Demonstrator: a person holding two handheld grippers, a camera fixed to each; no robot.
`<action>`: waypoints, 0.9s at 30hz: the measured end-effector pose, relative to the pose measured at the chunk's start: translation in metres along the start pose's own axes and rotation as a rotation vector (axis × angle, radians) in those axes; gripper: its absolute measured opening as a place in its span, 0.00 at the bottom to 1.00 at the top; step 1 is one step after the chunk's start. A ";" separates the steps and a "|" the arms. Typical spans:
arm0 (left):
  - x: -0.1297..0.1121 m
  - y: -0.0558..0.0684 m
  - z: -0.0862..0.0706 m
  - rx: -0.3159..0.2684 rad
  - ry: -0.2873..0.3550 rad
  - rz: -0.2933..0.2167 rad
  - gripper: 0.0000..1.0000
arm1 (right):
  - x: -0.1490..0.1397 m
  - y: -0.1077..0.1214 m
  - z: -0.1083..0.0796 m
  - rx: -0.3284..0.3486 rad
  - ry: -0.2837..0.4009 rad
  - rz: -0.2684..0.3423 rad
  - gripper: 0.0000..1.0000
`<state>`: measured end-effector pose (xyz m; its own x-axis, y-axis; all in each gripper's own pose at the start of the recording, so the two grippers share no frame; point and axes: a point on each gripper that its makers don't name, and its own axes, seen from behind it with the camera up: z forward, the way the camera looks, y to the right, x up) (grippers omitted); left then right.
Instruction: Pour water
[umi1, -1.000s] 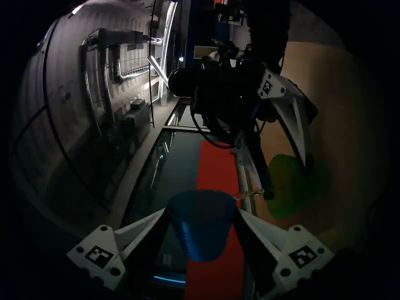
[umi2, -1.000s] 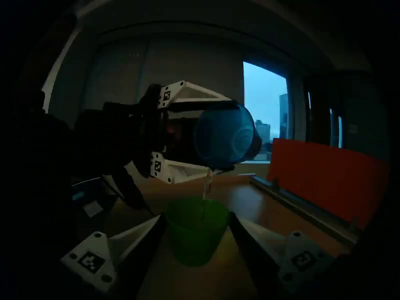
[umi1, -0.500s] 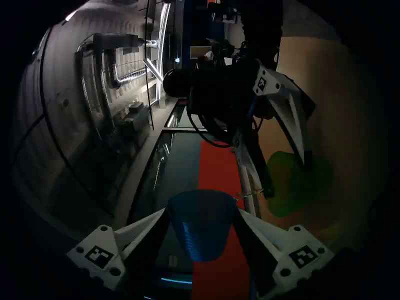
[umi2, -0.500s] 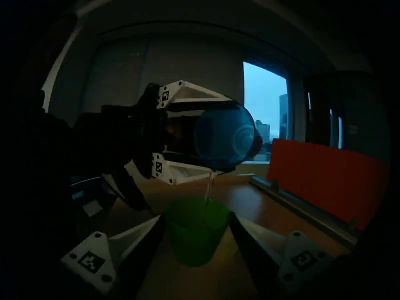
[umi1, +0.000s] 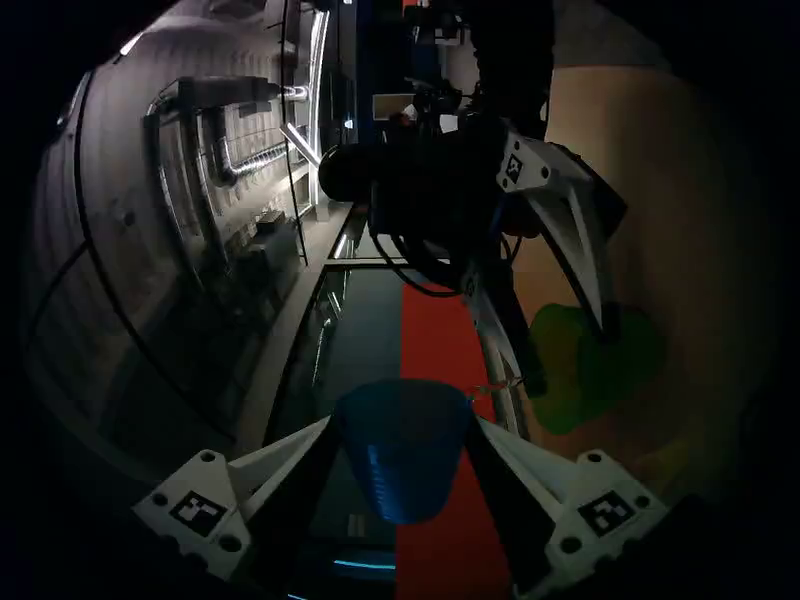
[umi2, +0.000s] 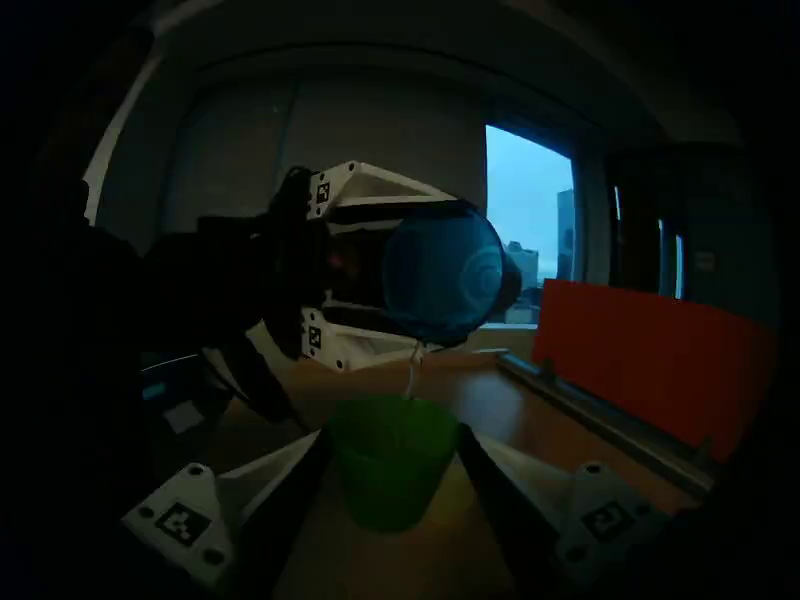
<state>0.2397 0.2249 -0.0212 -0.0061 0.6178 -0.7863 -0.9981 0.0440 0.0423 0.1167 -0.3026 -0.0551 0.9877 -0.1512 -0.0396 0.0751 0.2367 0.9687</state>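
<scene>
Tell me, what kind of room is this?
Likely an office or lab high in a city building: a large window shows towers outside, with a wooden table and a red panel beside it.

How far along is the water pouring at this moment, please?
Done: the left gripper holds the blue cup tipped on its side above the green cup in the right gripper. In hand: a thin stream of water falls into the green cup. Left: finishing the pour and righting the blue cup; the water levels cannot be told.
</scene>
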 end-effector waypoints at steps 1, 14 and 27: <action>0.000 0.000 0.000 0.001 0.000 0.001 0.85 | 0.000 0.000 0.000 0.000 0.000 0.000 1.00; 0.001 0.002 0.000 0.001 0.000 0.007 0.85 | 0.000 0.001 -0.001 -0.003 0.001 -0.001 1.00; 0.004 0.000 0.000 0.006 0.006 0.003 0.85 | -0.001 0.001 -0.001 -0.006 -0.002 -0.004 1.00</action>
<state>0.2397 0.2272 -0.0244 -0.0095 0.6131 -0.7899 -0.9977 0.0467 0.0483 0.1162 -0.3013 -0.0538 0.9872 -0.1536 -0.0426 0.0793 0.2418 0.9671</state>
